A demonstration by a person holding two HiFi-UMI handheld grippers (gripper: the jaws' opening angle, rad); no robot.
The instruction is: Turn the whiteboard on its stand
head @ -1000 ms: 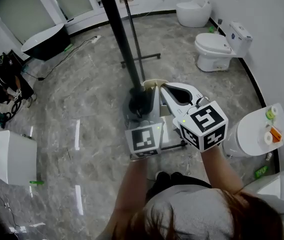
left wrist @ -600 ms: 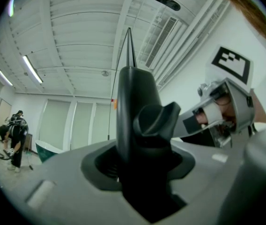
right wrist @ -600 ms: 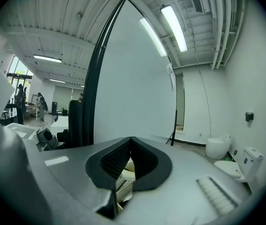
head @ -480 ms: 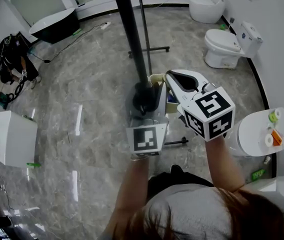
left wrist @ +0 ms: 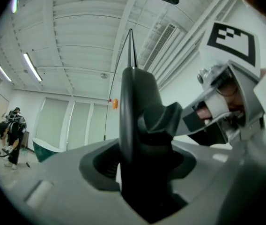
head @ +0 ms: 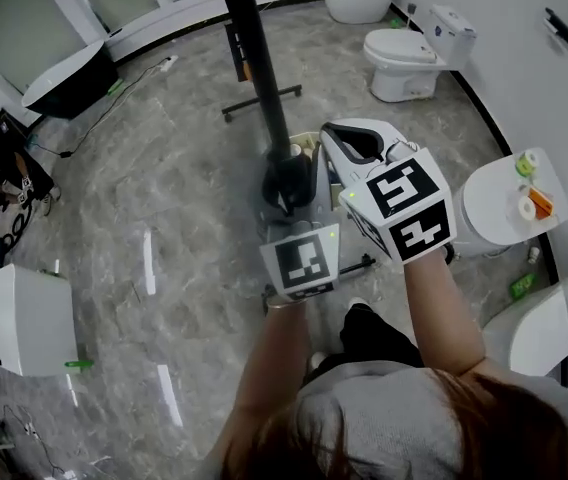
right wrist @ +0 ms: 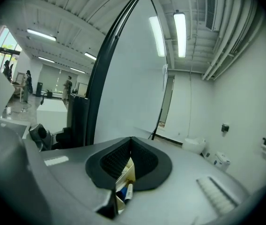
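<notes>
Upright on its stand (head: 262, 100), mid-room on the grey marble floor (head: 164, 198): the whiteboard (head: 254, 68). From above, only the dark top edge on show, as a long thin bar. Long axis level, running from the picture's top edge down and slightly right to the grippers, so pointing away from the person. One white face (right wrist: 133, 78) turned to the person's right, toward the wall with the toilet (head: 409, 58). Fills the middle of the right gripper view, dark frame curving up its left side. Far foot of the stand crosswise on the floor beneath the bar.

Near end of the board clamped in the left gripper (head: 287, 193). In the left gripper view, dark frame edge and a bulky black knob (left wrist: 158, 121) wedged upright between the two grey jaws, pads against them on both sides.

Right gripper (head: 336, 140) just beside the left one, on the board's right-hand side. Jaws drawn together, ribbed pads meeting at the tips, nothing pinched. Through the slot behind the tips, a cream tray with a blue pen (right wrist: 127, 191) below. Contact with the board not discernible.

Further out: dark bathtub (head: 69, 78) upper left, white box (head: 24, 318) at left, round white pedestal (head: 494, 223) with small items at right.
</notes>
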